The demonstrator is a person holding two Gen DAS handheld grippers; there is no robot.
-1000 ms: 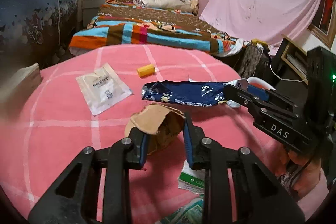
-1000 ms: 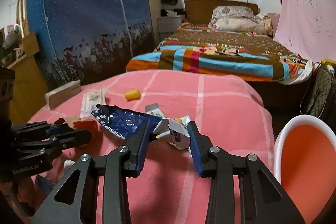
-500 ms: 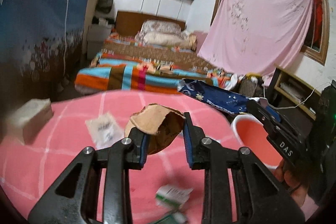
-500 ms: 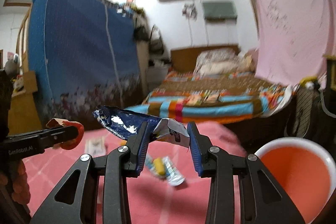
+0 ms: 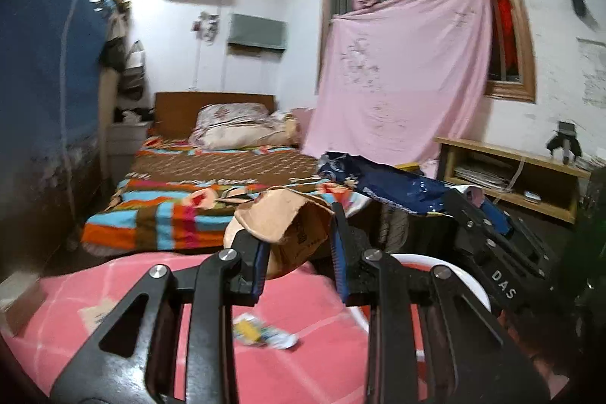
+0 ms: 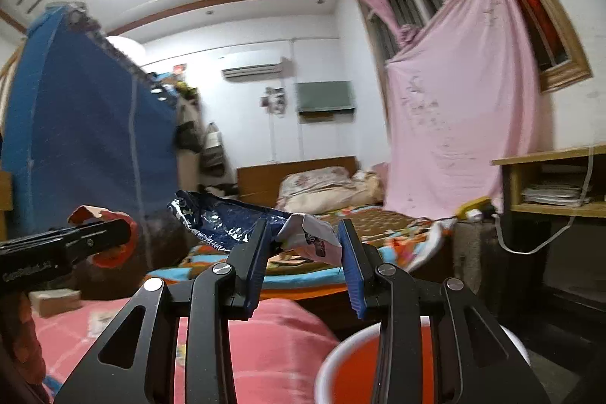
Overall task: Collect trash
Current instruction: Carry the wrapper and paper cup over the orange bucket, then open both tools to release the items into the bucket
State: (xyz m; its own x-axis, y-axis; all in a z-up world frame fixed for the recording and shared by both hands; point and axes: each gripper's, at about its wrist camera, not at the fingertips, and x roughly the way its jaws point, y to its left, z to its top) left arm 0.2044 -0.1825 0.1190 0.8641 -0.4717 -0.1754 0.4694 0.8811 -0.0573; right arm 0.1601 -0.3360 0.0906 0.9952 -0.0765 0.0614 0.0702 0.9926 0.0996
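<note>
Bucket (image 6: 341, 358) right of table (image 6: 265, 347), bed (image 6: 341, 226) behind

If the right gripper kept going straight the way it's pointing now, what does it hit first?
Probably nothing near. The right gripper, shut on a blue wrapper, points about level past the pink table's edge; the bed looks first in line, though depth is unclear. The orange bin sits below that line.

Brown paper bag (image 5: 282, 231) – matt, creased; blue wrapper (image 6: 223, 220) – glossy foil; tablecloth (image 5: 310, 362) – pink woven cloth.
</note>
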